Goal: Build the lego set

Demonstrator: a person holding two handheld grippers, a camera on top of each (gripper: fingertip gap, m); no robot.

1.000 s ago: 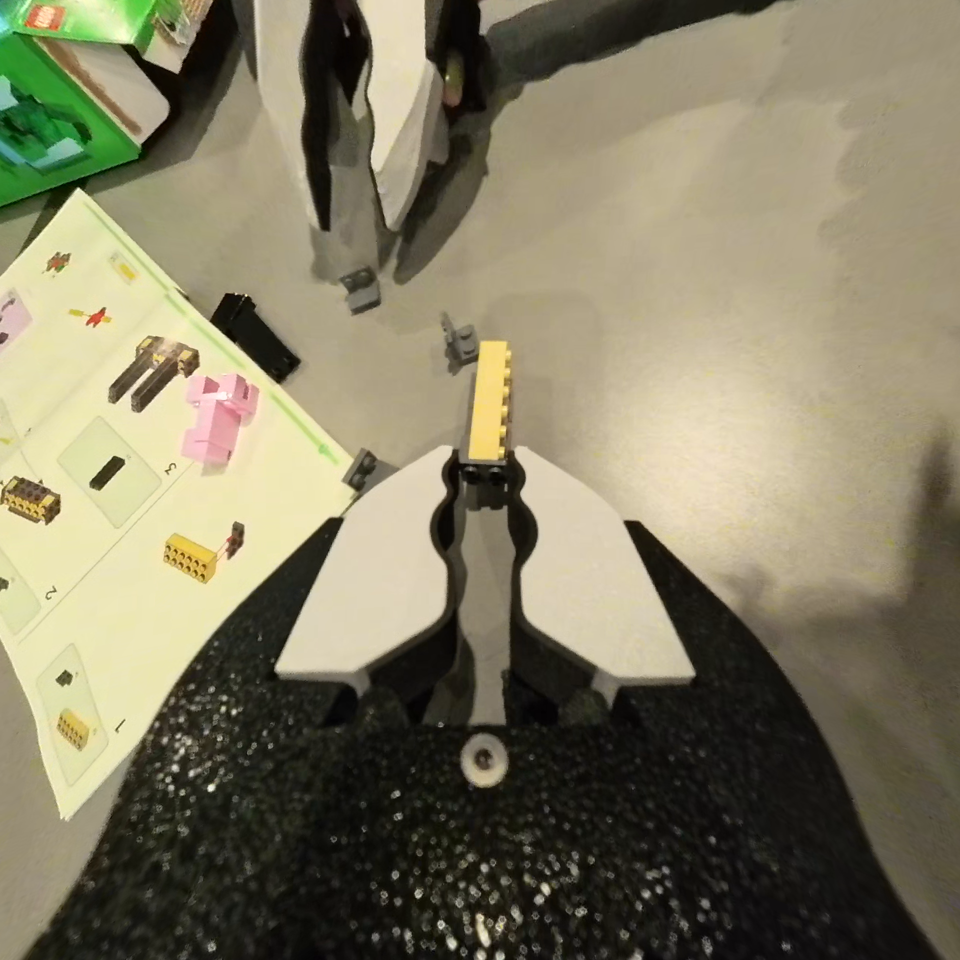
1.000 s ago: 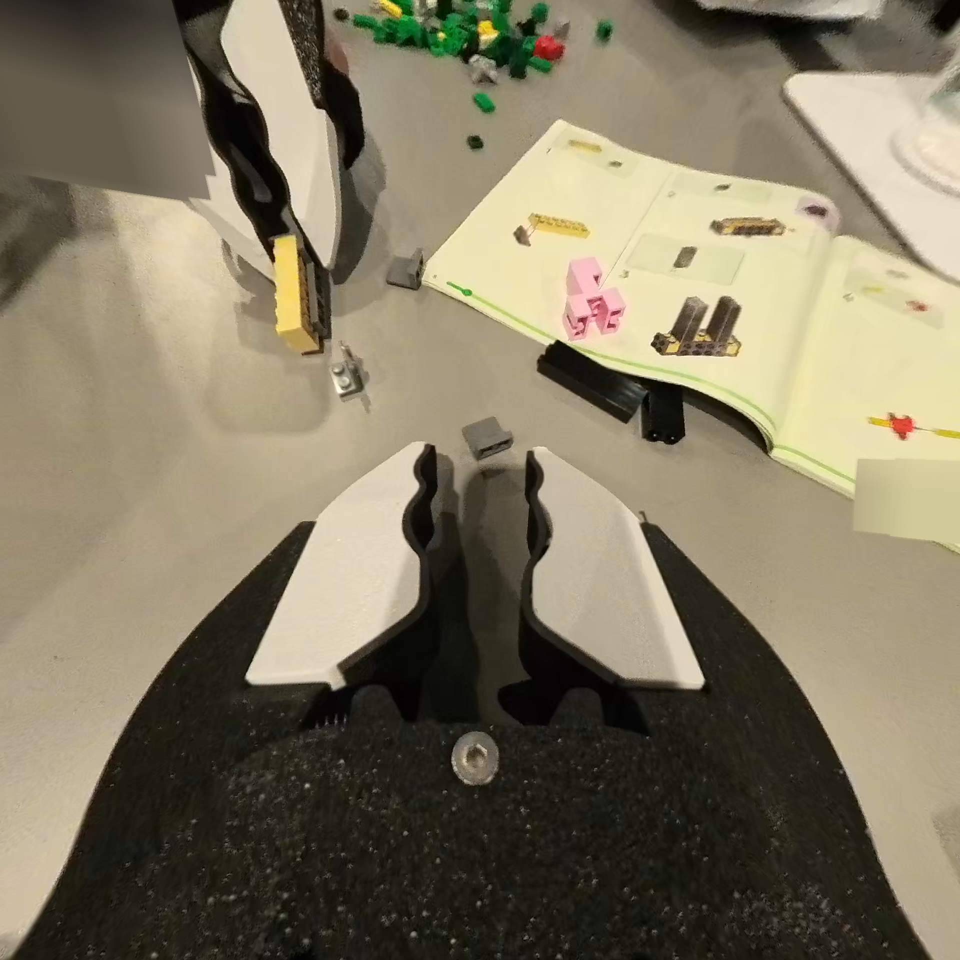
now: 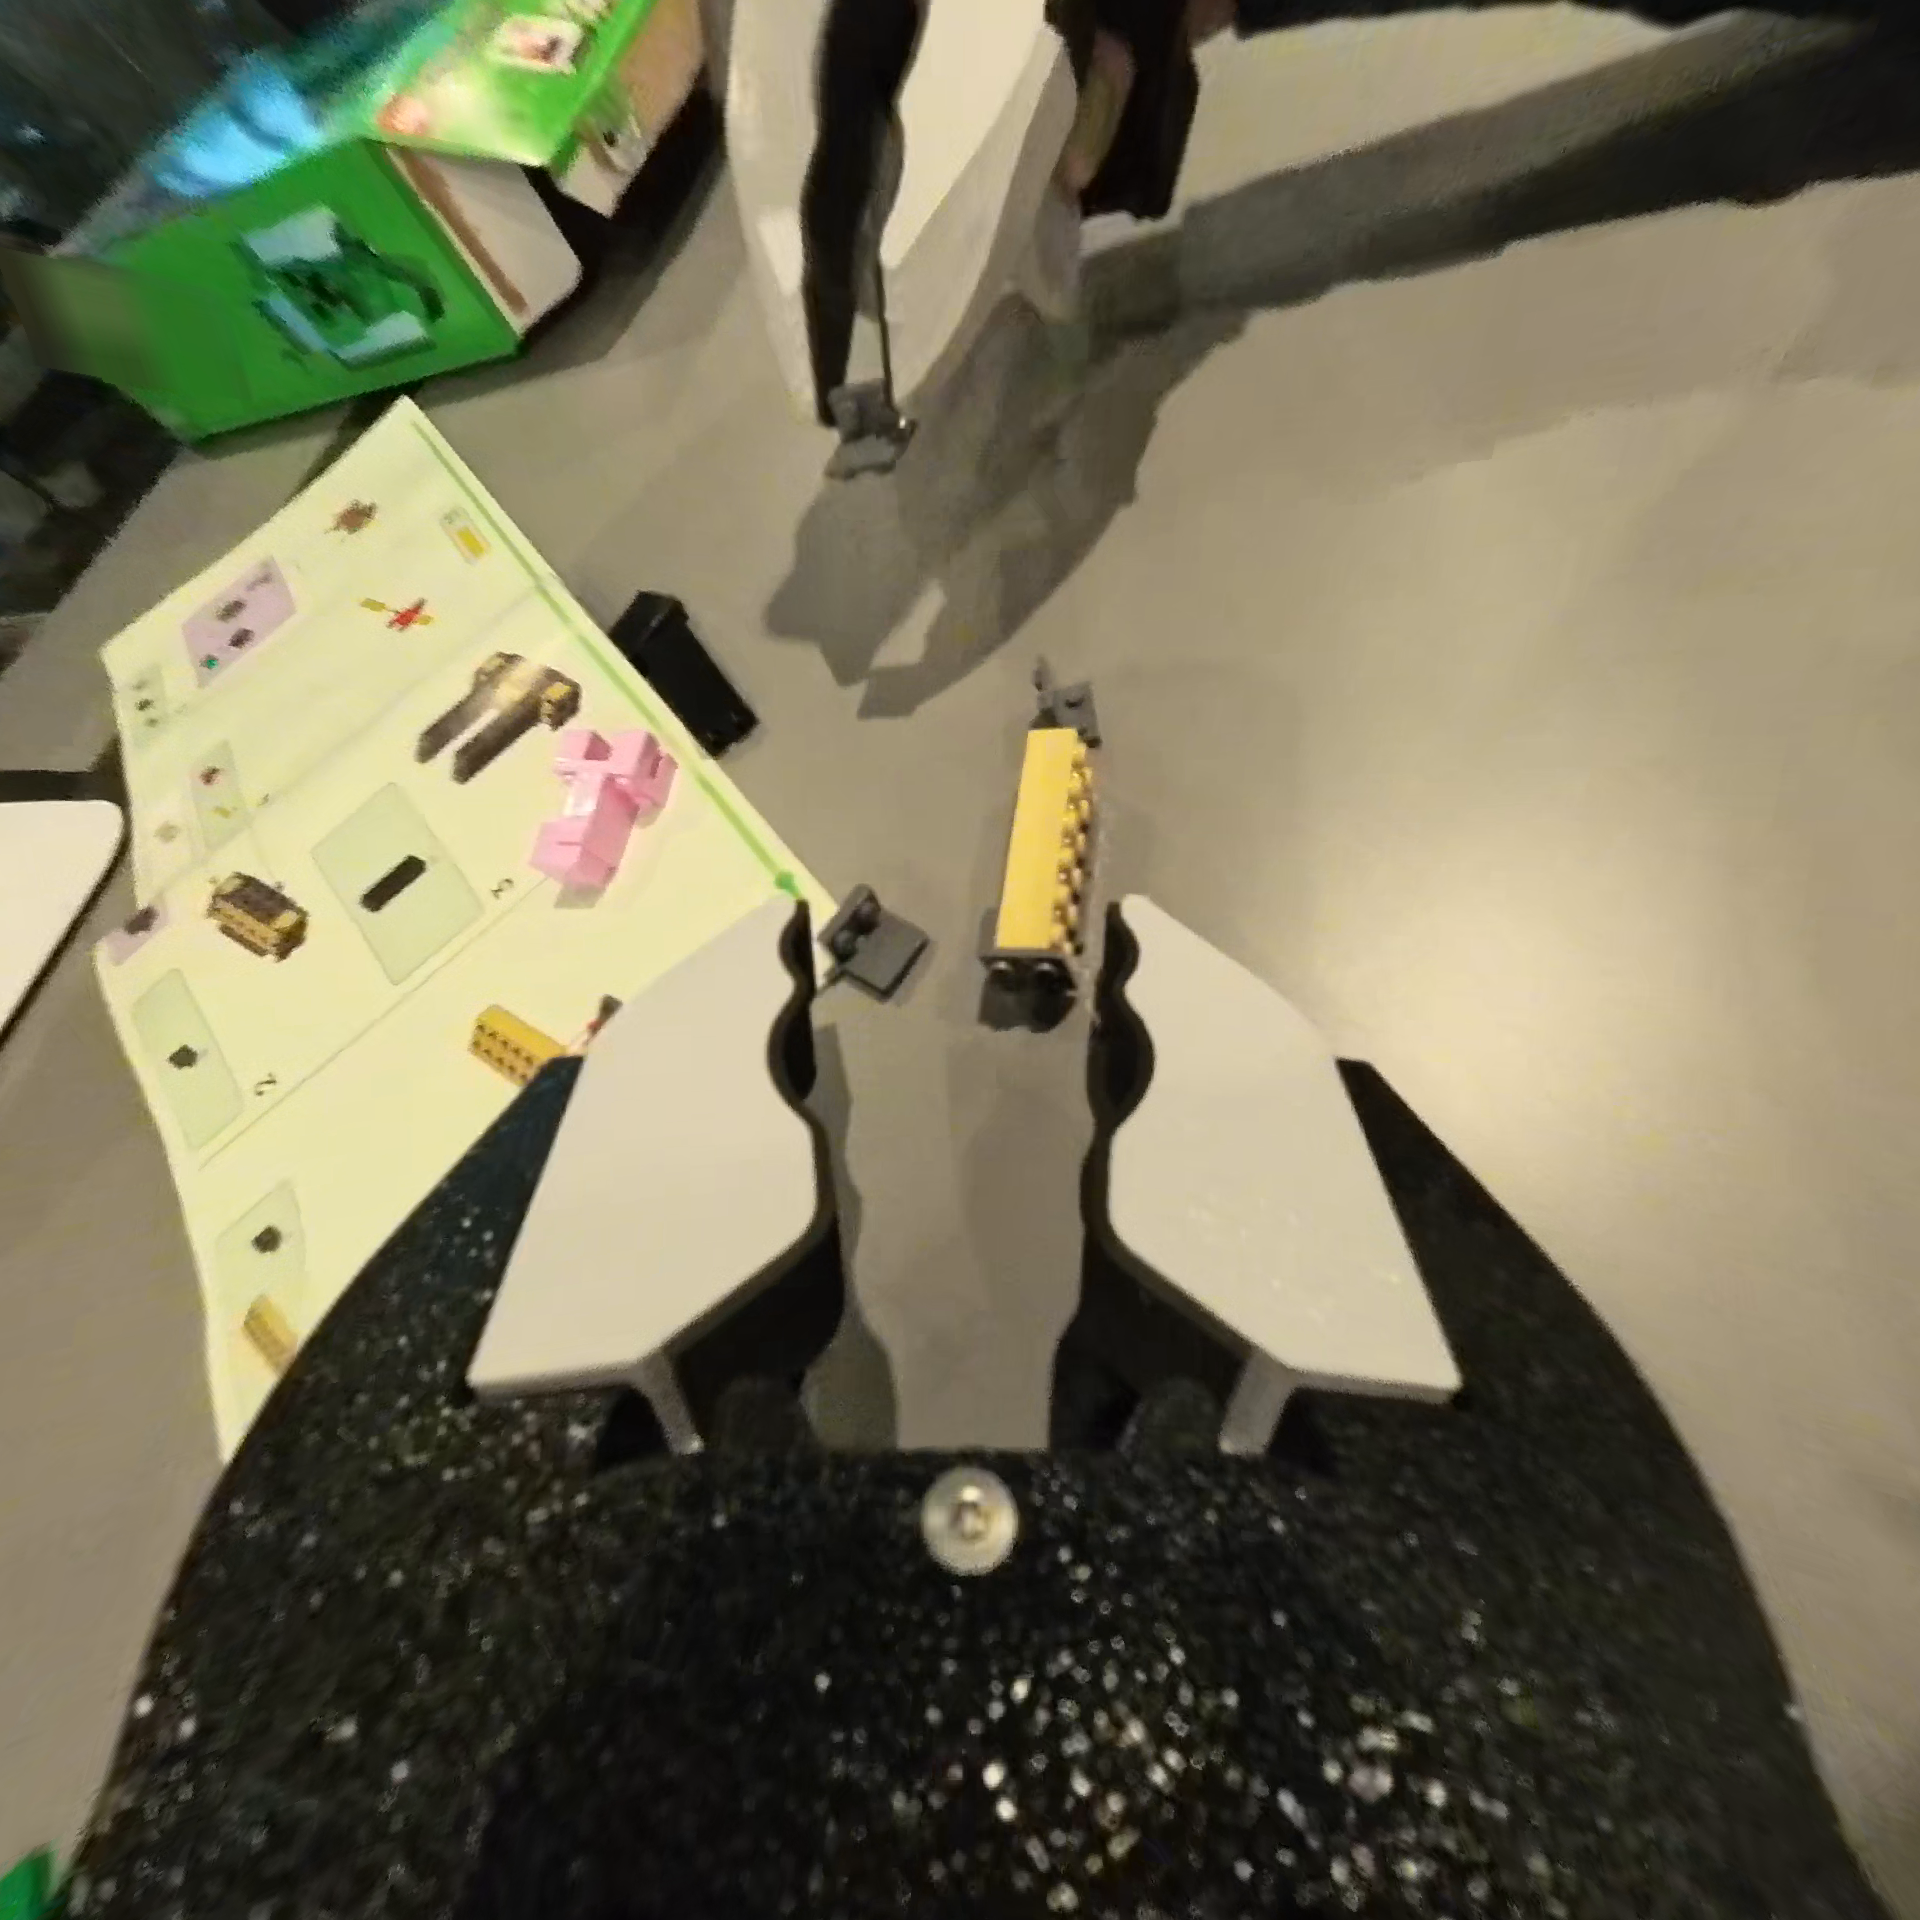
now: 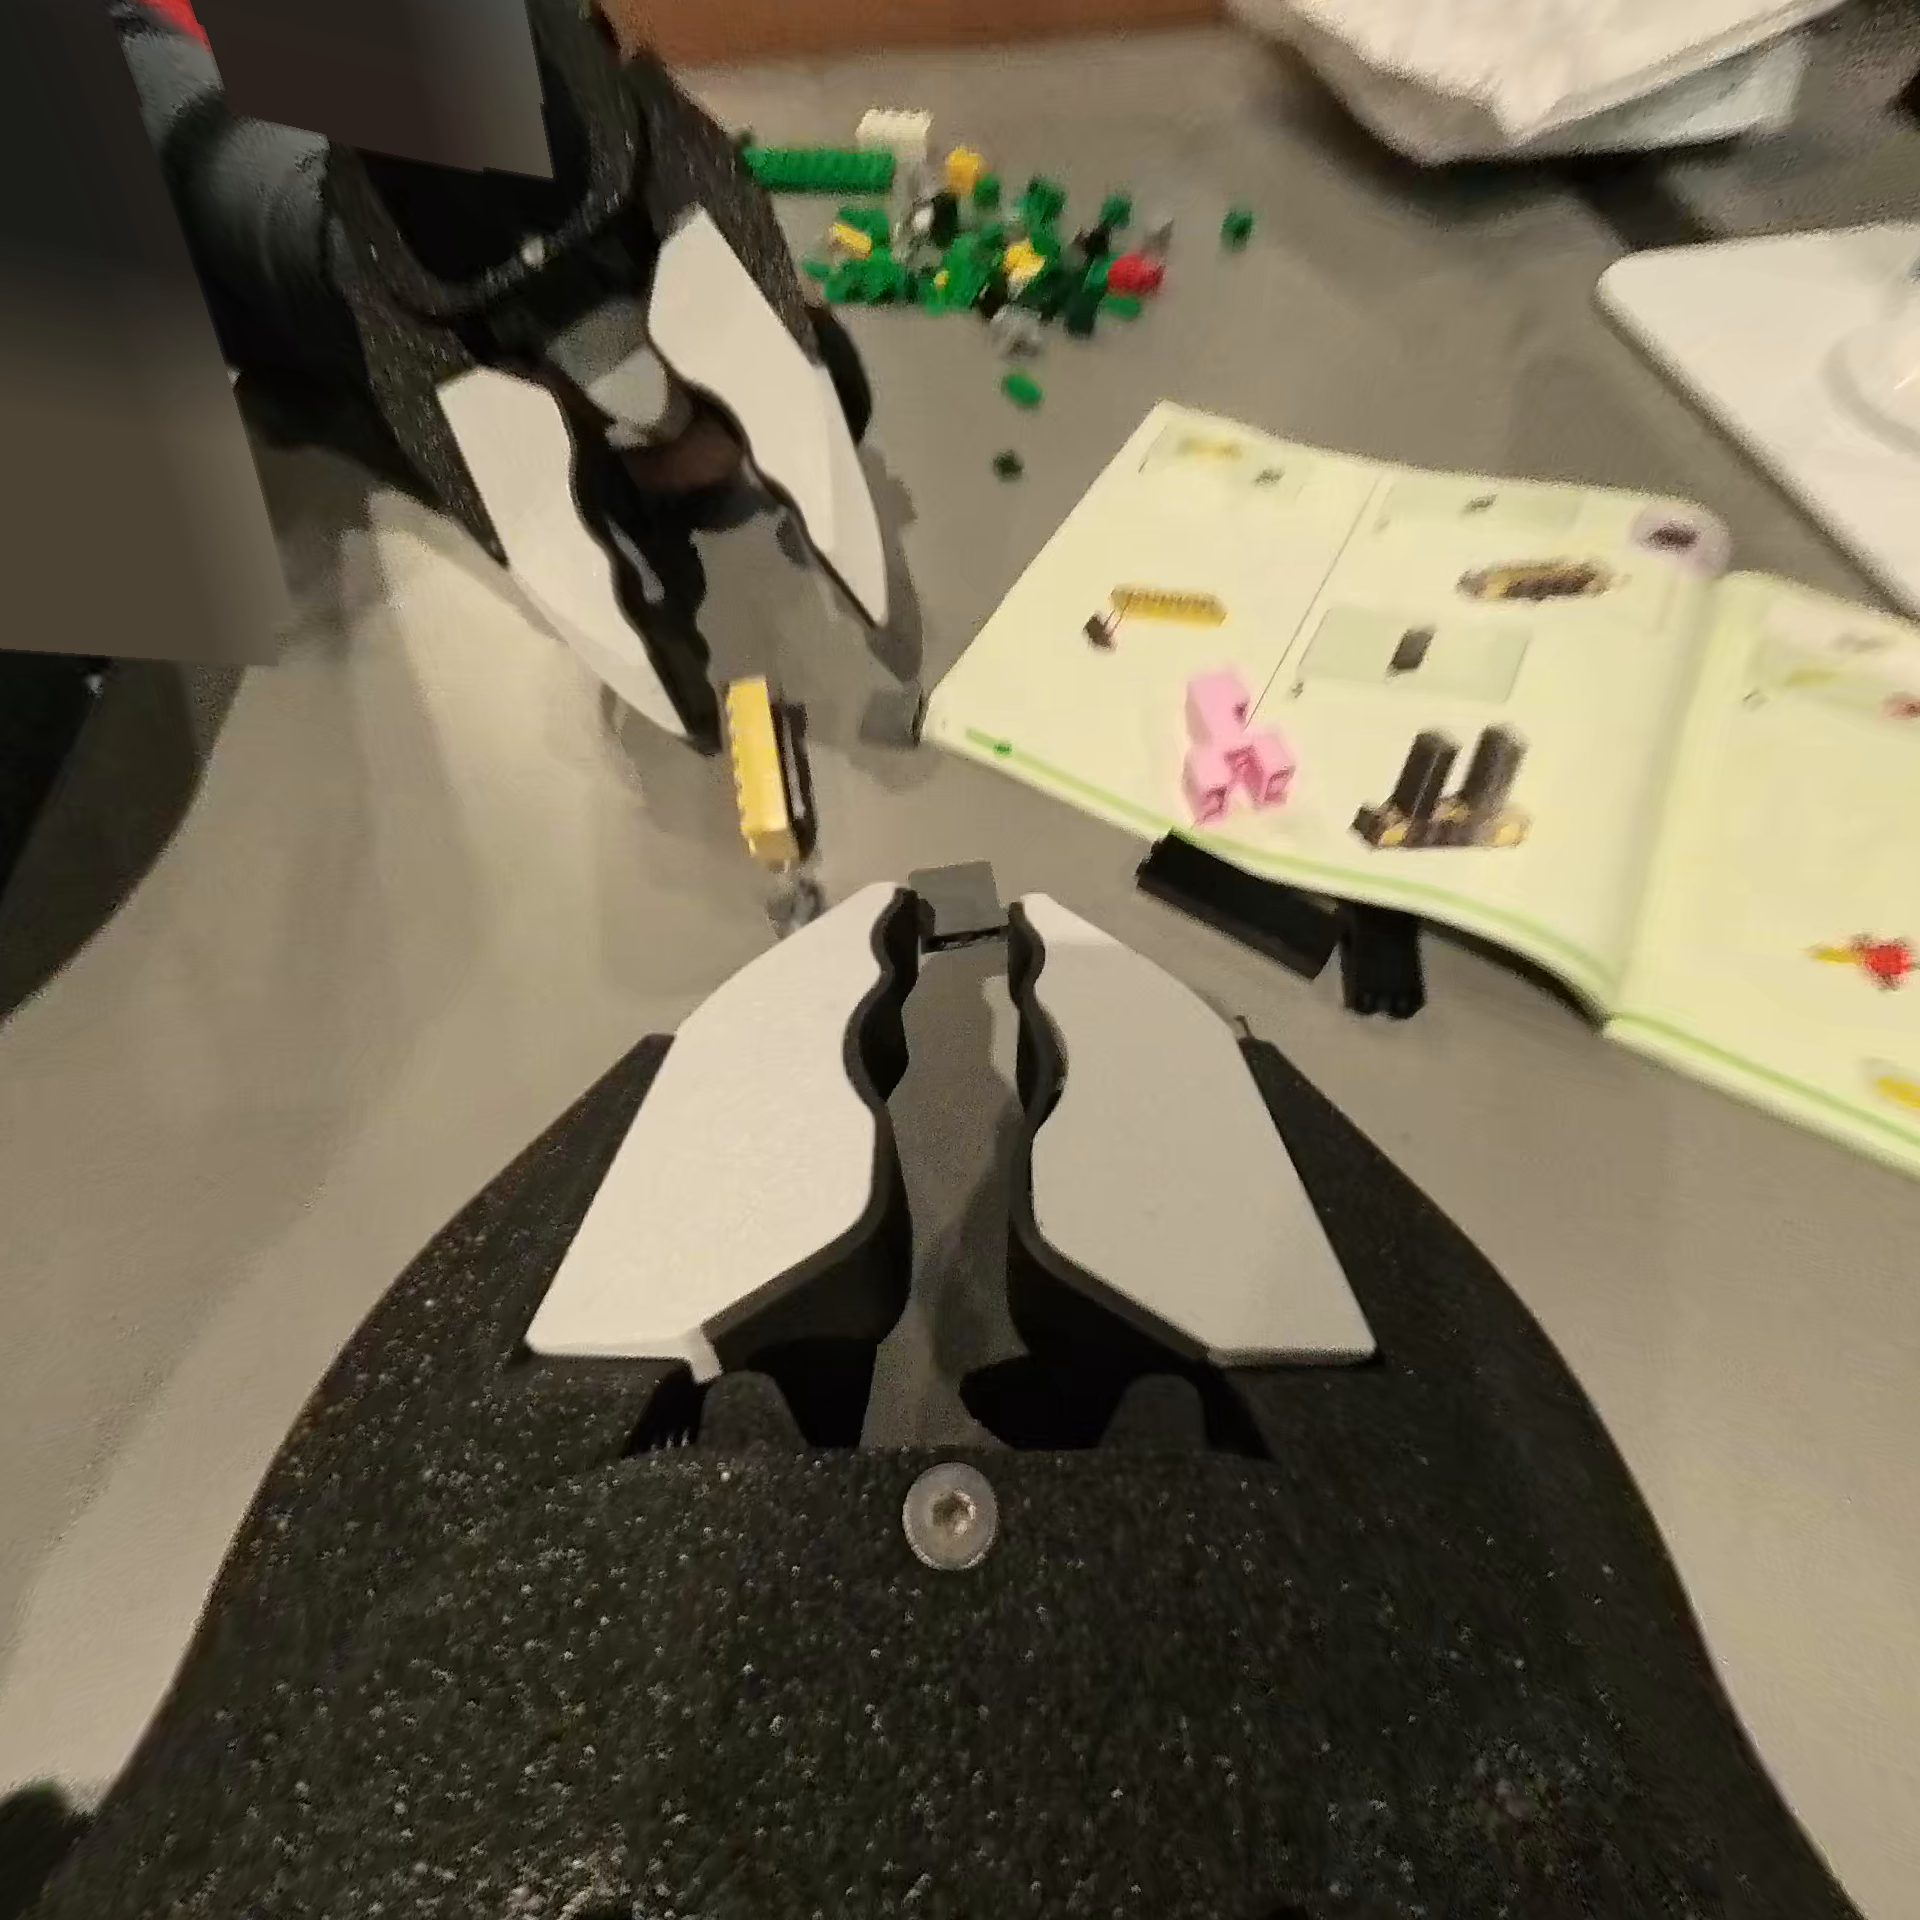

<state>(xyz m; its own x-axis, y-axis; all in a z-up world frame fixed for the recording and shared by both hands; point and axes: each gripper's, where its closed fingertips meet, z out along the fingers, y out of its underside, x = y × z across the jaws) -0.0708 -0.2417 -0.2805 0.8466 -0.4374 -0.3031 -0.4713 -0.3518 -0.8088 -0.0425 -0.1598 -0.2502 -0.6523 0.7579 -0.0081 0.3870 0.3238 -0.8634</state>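
yellow brick; pink figure; green box

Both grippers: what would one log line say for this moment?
left gripper: open, yellow-and-black piece lying on table | right gripper: shut on small dark grey piece | booklet open

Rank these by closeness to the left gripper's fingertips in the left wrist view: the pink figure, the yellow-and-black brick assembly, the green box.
From the left gripper:
1. Yellow-and-black brick assembly, just ahead, by the right fingertip.
2. Pink figure, on the booklet, ahead and left.
3. Green box, far corner, upper left.
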